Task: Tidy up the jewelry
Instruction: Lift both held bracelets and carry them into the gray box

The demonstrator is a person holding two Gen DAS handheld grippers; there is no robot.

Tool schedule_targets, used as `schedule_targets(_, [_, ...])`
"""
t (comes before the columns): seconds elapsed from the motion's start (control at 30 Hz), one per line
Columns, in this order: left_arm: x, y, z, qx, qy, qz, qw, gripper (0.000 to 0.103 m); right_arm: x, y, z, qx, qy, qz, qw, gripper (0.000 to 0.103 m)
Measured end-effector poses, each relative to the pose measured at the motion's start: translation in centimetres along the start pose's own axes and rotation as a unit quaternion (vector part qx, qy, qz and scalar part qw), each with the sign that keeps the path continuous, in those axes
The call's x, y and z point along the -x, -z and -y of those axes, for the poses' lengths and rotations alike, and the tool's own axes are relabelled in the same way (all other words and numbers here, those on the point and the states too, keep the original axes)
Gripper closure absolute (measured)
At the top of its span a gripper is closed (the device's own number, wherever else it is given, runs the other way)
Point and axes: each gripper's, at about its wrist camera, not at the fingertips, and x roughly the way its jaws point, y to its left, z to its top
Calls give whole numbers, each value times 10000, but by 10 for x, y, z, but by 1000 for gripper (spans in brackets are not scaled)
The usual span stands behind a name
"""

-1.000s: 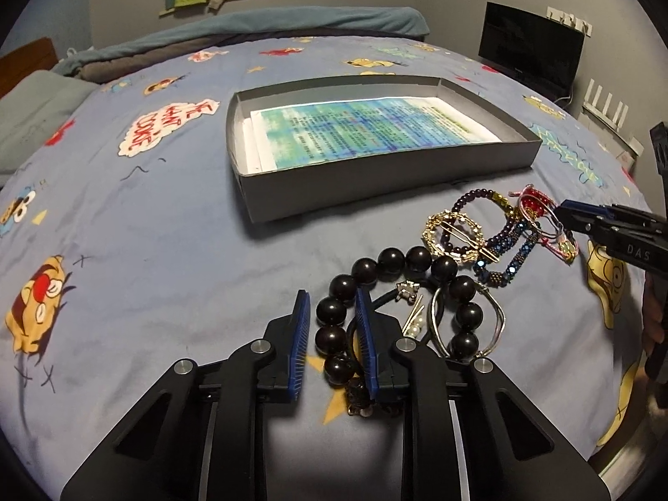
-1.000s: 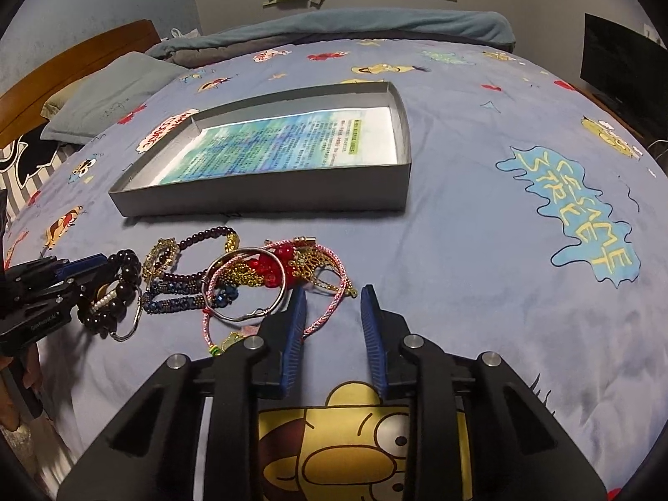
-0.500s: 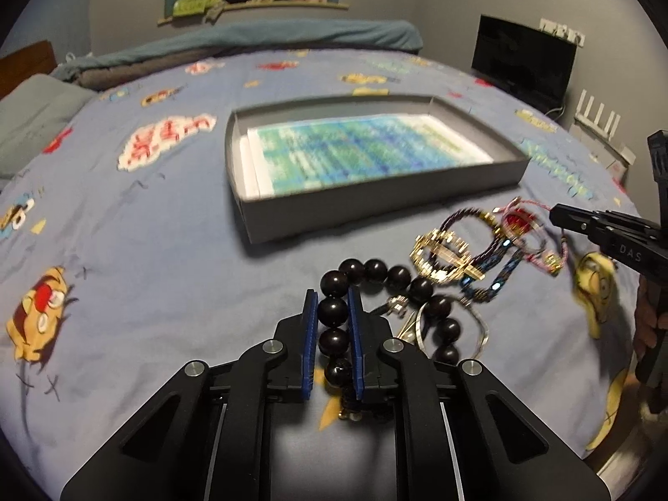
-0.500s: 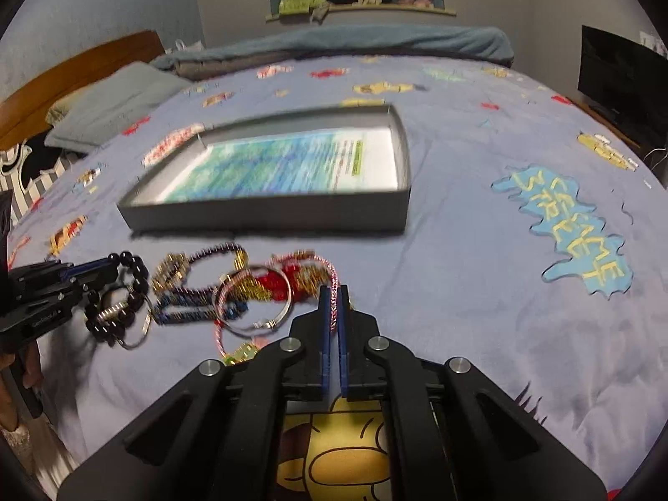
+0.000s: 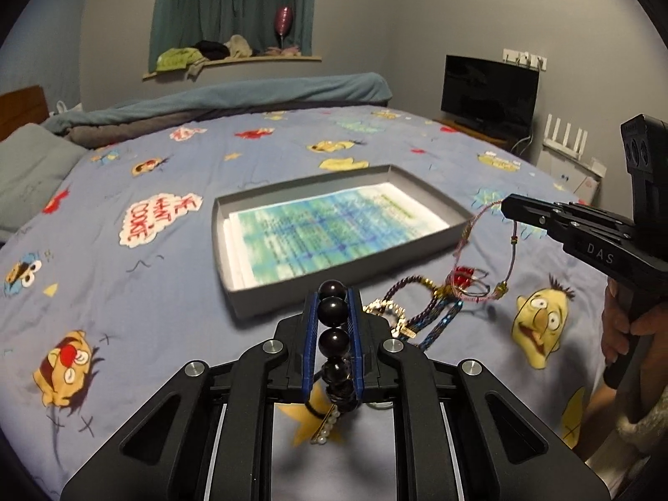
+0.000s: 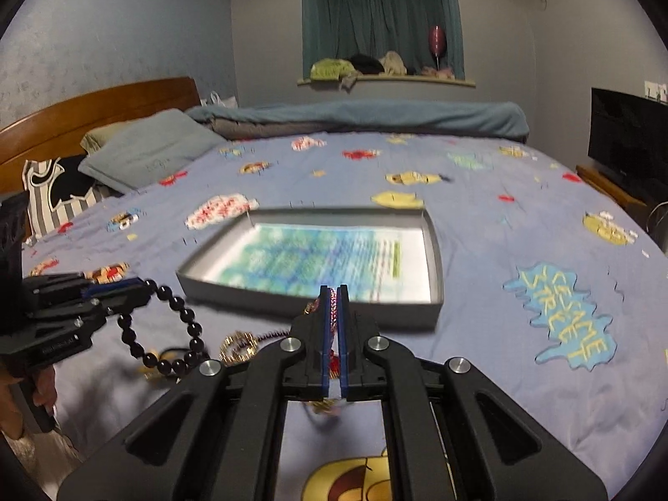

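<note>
My left gripper (image 5: 332, 292) is shut on a black bead bracelet (image 5: 334, 313), lifted off the bed; its loop (image 6: 183, 334) hangs below the left gripper (image 6: 144, 288) in the right wrist view. My right gripper (image 6: 332, 290) is shut on a pink woven cord bracelet (image 6: 332, 313). That cord (image 5: 467, 234) dangles from the right gripper (image 5: 507, 204), with red beads (image 5: 463, 273) and other strands trailing from it. A gold bracelet (image 5: 386, 309) and purple and blue beaded strands (image 5: 438, 321) lie on the sheet below. The grey box (image 5: 267, 296) lined with blue-green paper lies just beyond.
A blue cartoon-print bed sheet (image 5: 146, 292) covers the bed. Pillows (image 6: 150, 154) and a wooden headboard (image 6: 104, 100) are at the left, a rolled blanket (image 6: 355, 117) at the far edge. A dark TV (image 5: 488, 92) stands at the right. A person's hand (image 5: 626, 325) holds the right gripper.
Both grippers closed, the left on the black bead bracelet and the right on the pink cord bracelet, then rose, lifting them off the sheet. The tangled strands are dragged up with the cord.
</note>
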Motion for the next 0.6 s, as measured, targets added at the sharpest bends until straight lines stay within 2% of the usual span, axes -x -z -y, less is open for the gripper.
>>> schedule_targets(0.3, [16, -36, -8, 85, 160, 335, 9993, 88, 4, -32, -8, 91, 160, 333, 9993, 100])
schedule_targets(0.43, [3, -55, -17, 160, 261, 325, 9990, 88, -24, -49, 5, -20, 282, 259, 9993, 100])
schedule_targets(0.6, [-33, -80, -27, 100, 89, 291, 9995, 88, -65, -67, 25, -167, 467, 172, 9986, 100])
